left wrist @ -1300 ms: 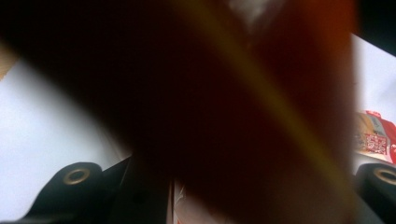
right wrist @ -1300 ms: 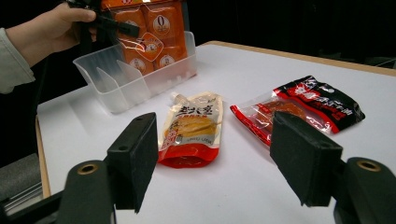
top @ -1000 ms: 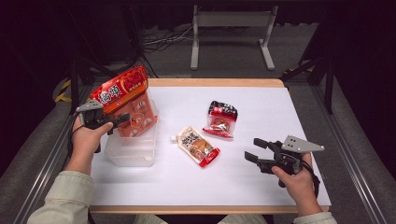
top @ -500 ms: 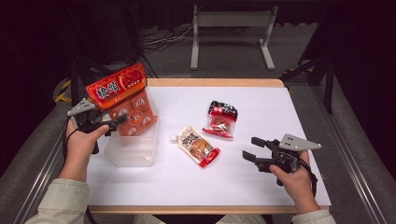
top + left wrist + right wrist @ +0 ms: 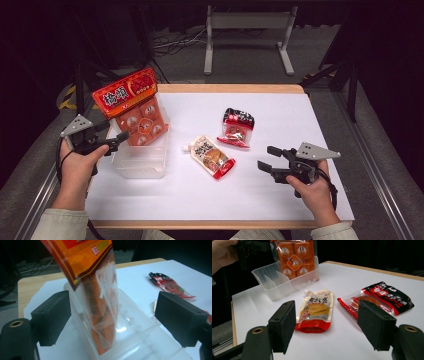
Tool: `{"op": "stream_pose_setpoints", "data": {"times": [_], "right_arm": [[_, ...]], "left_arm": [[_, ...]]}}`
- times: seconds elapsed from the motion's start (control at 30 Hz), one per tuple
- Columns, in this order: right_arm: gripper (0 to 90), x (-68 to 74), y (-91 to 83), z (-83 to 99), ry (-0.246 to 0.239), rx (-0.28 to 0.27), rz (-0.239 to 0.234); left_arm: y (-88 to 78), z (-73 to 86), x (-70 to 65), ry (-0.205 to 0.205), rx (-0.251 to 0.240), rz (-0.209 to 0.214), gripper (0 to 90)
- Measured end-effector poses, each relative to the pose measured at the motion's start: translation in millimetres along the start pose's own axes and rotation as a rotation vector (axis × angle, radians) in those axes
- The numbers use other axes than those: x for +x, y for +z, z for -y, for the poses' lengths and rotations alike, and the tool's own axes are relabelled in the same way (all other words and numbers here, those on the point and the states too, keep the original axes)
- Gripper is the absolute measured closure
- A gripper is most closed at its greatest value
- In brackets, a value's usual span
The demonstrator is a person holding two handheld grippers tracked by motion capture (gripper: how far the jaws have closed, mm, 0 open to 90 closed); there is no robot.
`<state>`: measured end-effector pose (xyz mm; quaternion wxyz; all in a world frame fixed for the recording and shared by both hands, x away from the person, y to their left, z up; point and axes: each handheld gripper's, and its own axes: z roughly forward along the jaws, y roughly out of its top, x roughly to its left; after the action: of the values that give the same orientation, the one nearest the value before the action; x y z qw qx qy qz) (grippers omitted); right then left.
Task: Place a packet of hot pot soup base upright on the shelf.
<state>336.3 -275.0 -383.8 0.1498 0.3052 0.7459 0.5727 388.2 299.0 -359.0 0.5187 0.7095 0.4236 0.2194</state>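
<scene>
A clear plastic bin [image 5: 140,160] was seen on the white table [image 5: 300,125], at its left side. An orange snack bag [image 5: 132,107] was found standing upright in the bin's far end, its red header leaning above the rim; the lower part was seen through the bin wall from the left gripper view. The left gripper [image 5: 112,140] was held just beside the bin's left edge, jaws spread wide, with the bag between them but untouched [image 5: 100,302]. A spouted pouch [image 5: 212,156] was noted lying flat near the table's centre, and a red and black packet [image 5: 236,127] just beyond it, slightly apart. The right gripper [image 5: 267,159] was held low over the table's right side, jaws wide apart and holding nothing, pointed toward the pouch [image 5: 315,310]
</scene>
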Motion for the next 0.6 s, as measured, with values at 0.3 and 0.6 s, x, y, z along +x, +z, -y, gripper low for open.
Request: {"op": "stream_pose_setpoints", "data": {"times": [0.3,0.6], "right_arm": [[30.7,-0.4,-1.4,0.4,-0.008,0.000,0.009],[30.4,-0.6,-1.3,1.0,-0.023,0.009,0.017]], "left_arm": [[-20.6,4.8,-24.1,-0.001,-0.053,0.045,12.0],[-21.8,3.0,-54.1,0.071,-0.084,0.186,11.7]]}}
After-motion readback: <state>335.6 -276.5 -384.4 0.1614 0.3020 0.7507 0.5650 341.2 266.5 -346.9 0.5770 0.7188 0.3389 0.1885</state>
